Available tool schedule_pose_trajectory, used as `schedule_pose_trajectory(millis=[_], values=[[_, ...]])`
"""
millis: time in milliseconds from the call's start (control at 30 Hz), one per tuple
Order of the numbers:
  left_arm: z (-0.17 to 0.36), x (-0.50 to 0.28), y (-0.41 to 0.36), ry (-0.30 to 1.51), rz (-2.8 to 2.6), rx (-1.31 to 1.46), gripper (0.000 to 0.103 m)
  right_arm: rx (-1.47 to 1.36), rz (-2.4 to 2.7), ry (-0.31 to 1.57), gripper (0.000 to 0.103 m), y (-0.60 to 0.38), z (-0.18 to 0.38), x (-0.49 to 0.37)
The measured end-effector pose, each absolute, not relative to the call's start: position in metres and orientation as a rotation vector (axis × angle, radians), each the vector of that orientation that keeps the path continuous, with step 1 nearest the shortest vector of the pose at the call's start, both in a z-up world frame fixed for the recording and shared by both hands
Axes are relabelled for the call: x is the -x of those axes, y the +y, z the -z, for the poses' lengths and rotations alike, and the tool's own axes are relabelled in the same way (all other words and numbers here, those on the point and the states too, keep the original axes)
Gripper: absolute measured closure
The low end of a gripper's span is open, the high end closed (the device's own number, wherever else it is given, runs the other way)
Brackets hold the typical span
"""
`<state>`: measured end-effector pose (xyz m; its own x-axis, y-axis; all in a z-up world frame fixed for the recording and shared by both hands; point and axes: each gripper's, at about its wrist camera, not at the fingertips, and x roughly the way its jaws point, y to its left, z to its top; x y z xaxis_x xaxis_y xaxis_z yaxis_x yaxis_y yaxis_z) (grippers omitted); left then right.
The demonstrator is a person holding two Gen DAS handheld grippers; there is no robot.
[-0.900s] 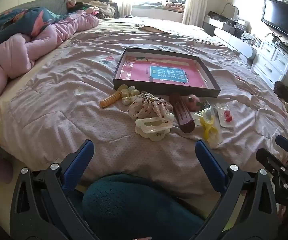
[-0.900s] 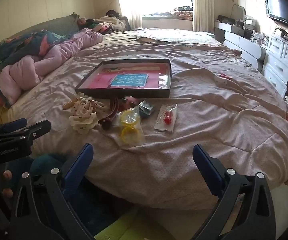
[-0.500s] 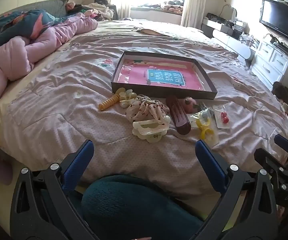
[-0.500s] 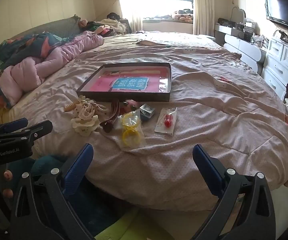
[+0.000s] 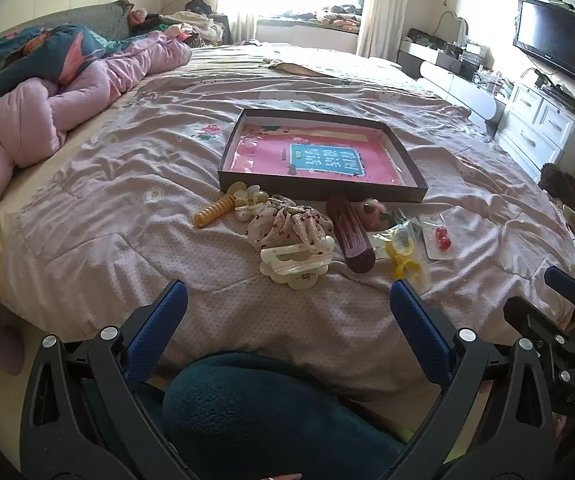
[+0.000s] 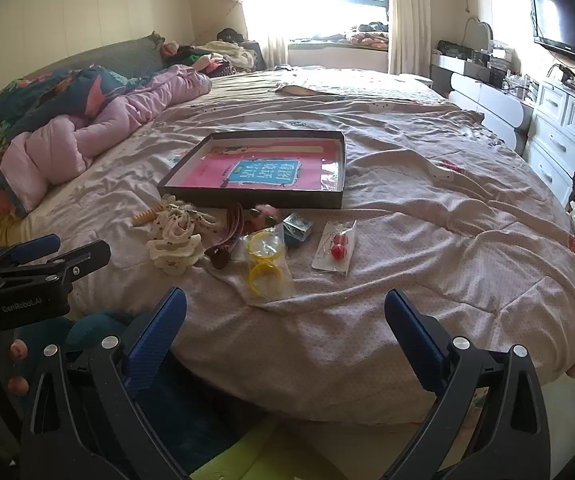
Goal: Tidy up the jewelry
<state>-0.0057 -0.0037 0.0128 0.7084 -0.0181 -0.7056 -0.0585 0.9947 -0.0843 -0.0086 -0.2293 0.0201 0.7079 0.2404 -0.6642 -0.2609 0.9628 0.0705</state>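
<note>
Both tools hang low at the near edge of the bed (image 5: 87,216), the left tool (image 5: 287,312) and the right tool (image 6: 285,312) each with fingers wide apart and holding nothing, probably because no piece is chosen yet. The jewelry lies in a loose heap (image 5: 291,236) on the bedcover, just before the near wall of the dark tray (image 5: 319,191), which I judge is meant to receive it.

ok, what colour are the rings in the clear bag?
Yellow. The rings show best in the right wrist view.
</note>
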Motion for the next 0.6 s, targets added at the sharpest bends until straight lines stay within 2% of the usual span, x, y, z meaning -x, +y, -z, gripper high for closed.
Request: schedule_pose_trajectory(millis=[600], values=[[-0.0145, 0.0060, -0.0065, 0.779, -0.019, 0.104, 0.010, 0.030, -0.282, 0.734, 0.006, -0.2286, -0.0223, 0.0086]])
